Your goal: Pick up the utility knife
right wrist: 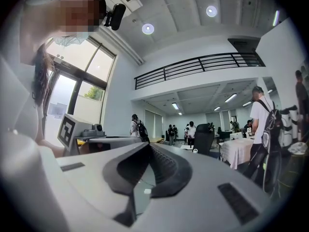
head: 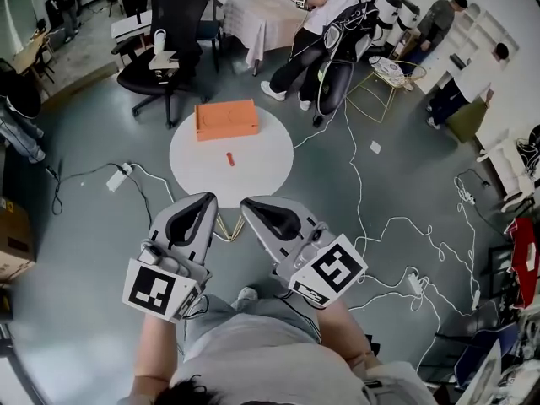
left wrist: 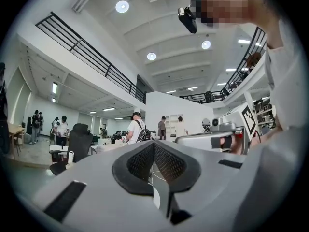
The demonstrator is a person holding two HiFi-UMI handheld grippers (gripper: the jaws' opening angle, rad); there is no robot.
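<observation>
The utility knife [head: 230,159], small and red-orange, lies near the middle of a round white table [head: 194,163] in the head view. Both grippers are held close to my body, well short of the table's near edge. The left gripper [head: 202,199] is shut with nothing between its jaws, and so is the right gripper [head: 249,202] beside it. In the left gripper view the left gripper [left wrist: 153,141] points level across the room, as does the right gripper [right wrist: 147,144] in its own view. The knife is hidden in both gripper views.
An orange box [head: 226,118] sits on the far part of the table. Behind it stands a black office chair [head: 164,66]. A power strip [head: 116,178] and white cables [head: 396,226] lie on the grey floor. A person [head: 325,24] stands by a cloth-covered table [head: 261,15].
</observation>
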